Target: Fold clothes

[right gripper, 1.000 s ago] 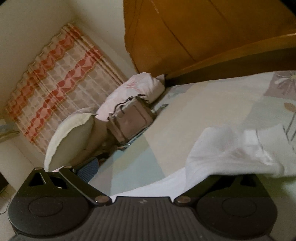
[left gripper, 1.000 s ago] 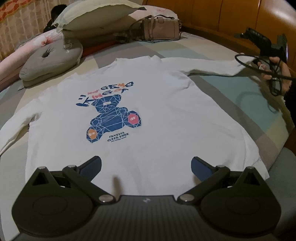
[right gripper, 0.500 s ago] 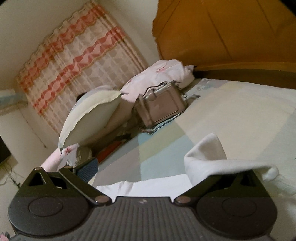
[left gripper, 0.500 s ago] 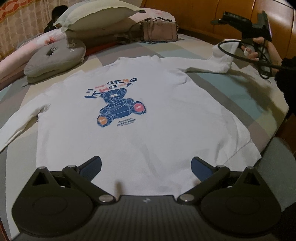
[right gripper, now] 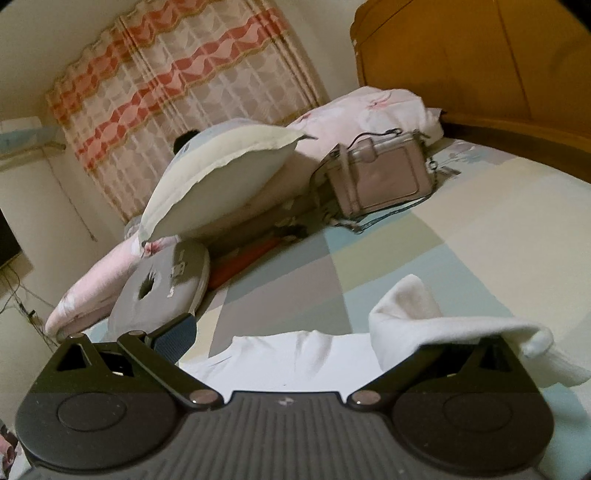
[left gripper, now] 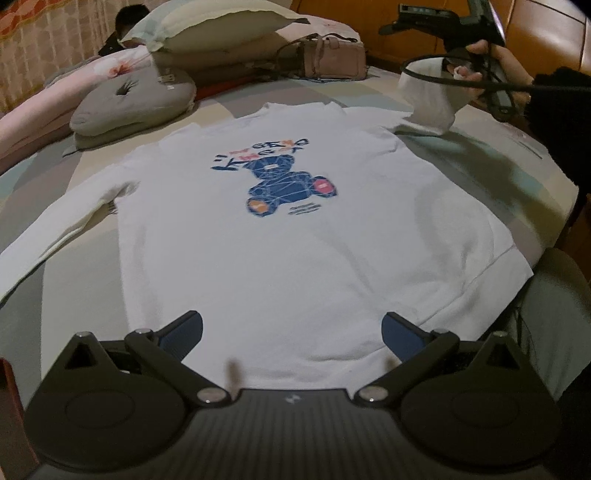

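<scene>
A white sweatshirt with a blue bear print lies face up on the bed, collar away from me. My left gripper hovers open over its hem, nothing between the fingers. Its left sleeve lies stretched out flat. The right sleeve is lifted off the bed near the right shoulder and hangs from my right gripper, which a hand holds. In the right wrist view that sleeve drapes over the right finger and hides it. The right gripper stands wide open, and the sweatshirt's collar lies just below.
A pink handbag, a cream pillow and a grey cushion sit at the far side of the bed. The wooden headboard runs along the right. The bed edge drops off at the right.
The right gripper has raised the right sleeve off the bed and carried it inward toward the collar. The left gripper stays open and has drawn back toward the hem.
</scene>
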The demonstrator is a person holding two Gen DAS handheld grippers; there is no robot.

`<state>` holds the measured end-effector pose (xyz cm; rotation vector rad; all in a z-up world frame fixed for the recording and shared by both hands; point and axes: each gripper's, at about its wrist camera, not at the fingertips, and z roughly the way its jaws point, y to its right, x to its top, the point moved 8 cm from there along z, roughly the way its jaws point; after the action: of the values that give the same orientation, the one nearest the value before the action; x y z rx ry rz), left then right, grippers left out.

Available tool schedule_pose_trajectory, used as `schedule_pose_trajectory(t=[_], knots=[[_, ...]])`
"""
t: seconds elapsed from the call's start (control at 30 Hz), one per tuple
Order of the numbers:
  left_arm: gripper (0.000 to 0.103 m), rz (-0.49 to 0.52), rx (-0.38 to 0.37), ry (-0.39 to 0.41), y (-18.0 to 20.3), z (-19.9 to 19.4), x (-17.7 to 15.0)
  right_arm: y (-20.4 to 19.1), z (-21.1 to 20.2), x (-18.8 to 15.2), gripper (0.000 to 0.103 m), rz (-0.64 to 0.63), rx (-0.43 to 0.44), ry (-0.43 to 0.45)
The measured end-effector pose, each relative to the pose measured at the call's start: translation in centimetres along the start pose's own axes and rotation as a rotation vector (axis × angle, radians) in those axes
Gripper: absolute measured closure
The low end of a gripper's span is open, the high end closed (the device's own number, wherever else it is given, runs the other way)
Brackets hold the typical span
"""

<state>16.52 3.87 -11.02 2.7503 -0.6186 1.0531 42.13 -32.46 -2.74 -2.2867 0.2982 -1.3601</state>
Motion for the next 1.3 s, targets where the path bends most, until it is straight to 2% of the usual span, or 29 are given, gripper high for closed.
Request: schedule_pose_trajectory(t=[0.4, 0.87, 1.3], knots=[[0.001, -0.011, -0.022, -0.003, -2.1, -1.1, -0.9, -5.4, 5.3, -1.3, 0.0, -0.07, -0.052, -0.036], [0.001, 0.001, -0.019, -0.02, -2.2, -0.7, -0.8, -11.0, 10.9, -4.2, 0.0, -0.101, -0.01, -0.073], [0.001, -0.003, -0.032, -0.024, -1.6, -0.6, -0.6, -17.2, 13.6, -7.0, 0.0, -0.17, 0.093, -0.132]])
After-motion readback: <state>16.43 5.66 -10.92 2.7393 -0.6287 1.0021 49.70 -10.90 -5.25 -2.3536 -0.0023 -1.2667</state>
